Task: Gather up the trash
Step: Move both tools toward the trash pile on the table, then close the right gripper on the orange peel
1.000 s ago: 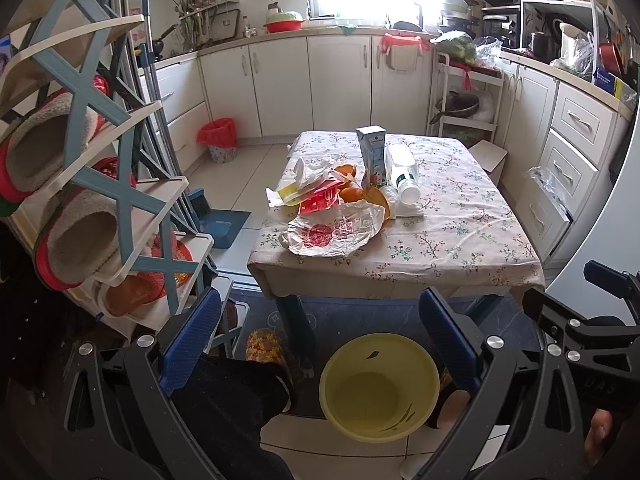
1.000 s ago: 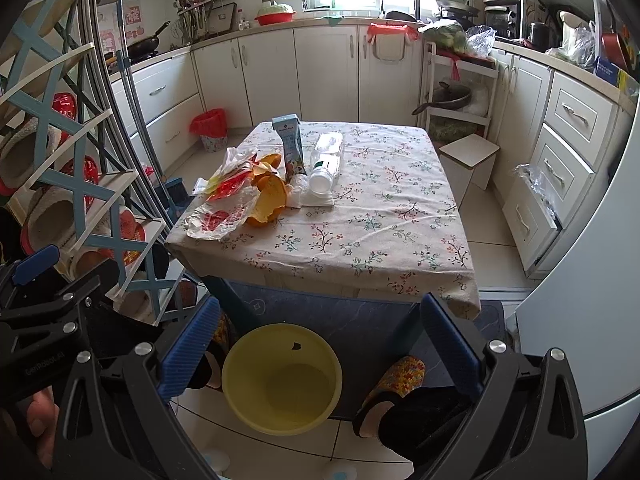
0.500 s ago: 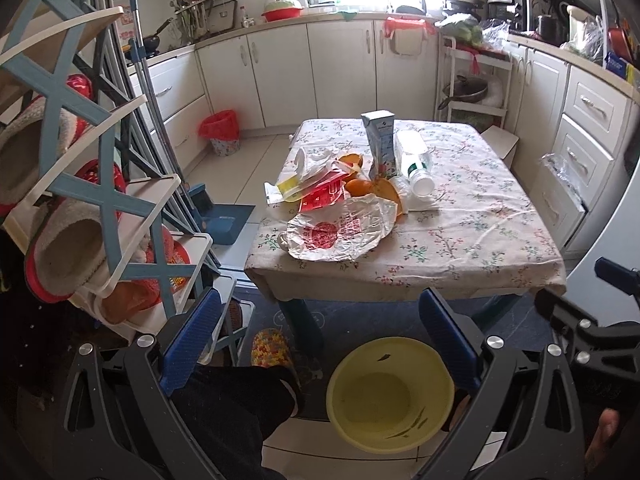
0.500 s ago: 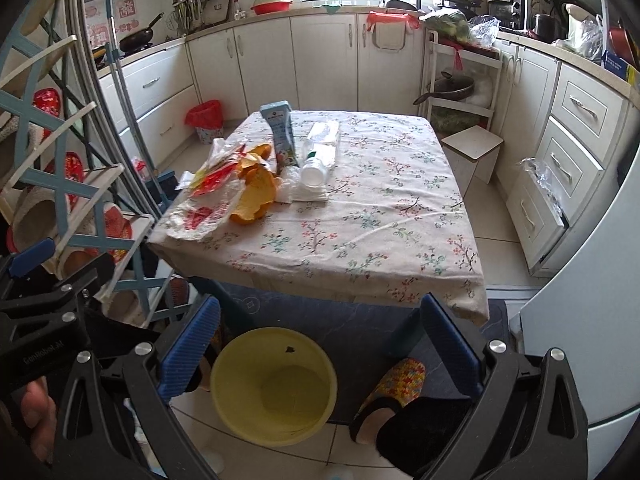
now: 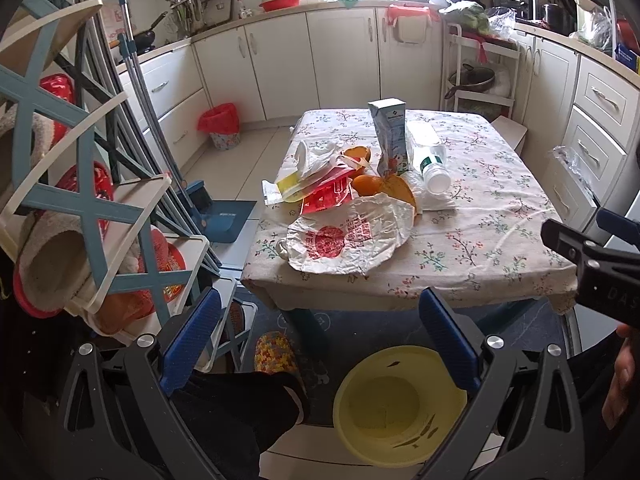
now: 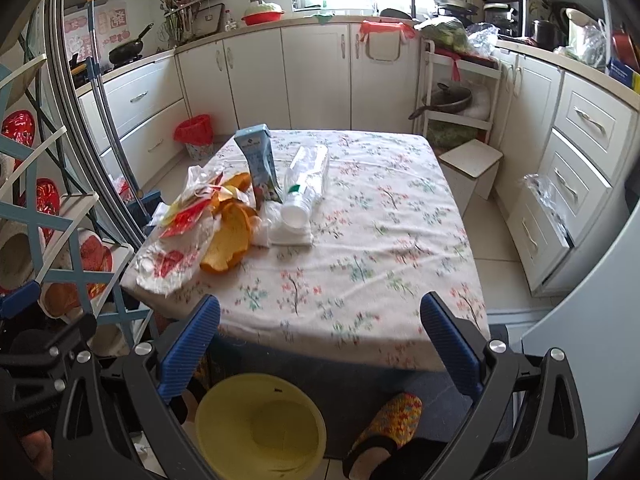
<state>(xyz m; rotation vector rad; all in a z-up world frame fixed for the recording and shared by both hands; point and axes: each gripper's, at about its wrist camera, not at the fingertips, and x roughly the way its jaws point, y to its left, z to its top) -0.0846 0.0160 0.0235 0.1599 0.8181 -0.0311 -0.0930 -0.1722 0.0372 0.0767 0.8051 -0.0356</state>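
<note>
A heap of trash lies on the floral tablecloth [image 5: 492,216]: a crumpled white bag with red print [image 5: 348,240], red and yellow wrappers [image 5: 316,190], orange peel [image 5: 400,188], an upright blue carton [image 5: 390,136] and a clear bottle lying on its side [image 5: 428,156]. The same carton [image 6: 260,160], bottle [image 6: 306,180] and peel [image 6: 230,236] show in the right wrist view. A yellow basin [image 5: 400,404] stands on the floor before the table. My left gripper [image 5: 320,336] and right gripper [image 6: 320,340] hang open and empty short of the table's near edge.
A blue-and-white shoe rack [image 5: 80,200] crowds the left. A broom and dustpan [image 5: 216,208] lean beside it. A red-lined bin [image 5: 219,126] sits by the cabinets, a small stool [image 6: 472,164] right of the table. A person's slippered feet [image 6: 392,420] stand by the basin.
Both grippers have risen and moved forward toward the table, so the tabletop and trash appear nearer. Both jaws stay open. Nothing on the table has moved.
</note>
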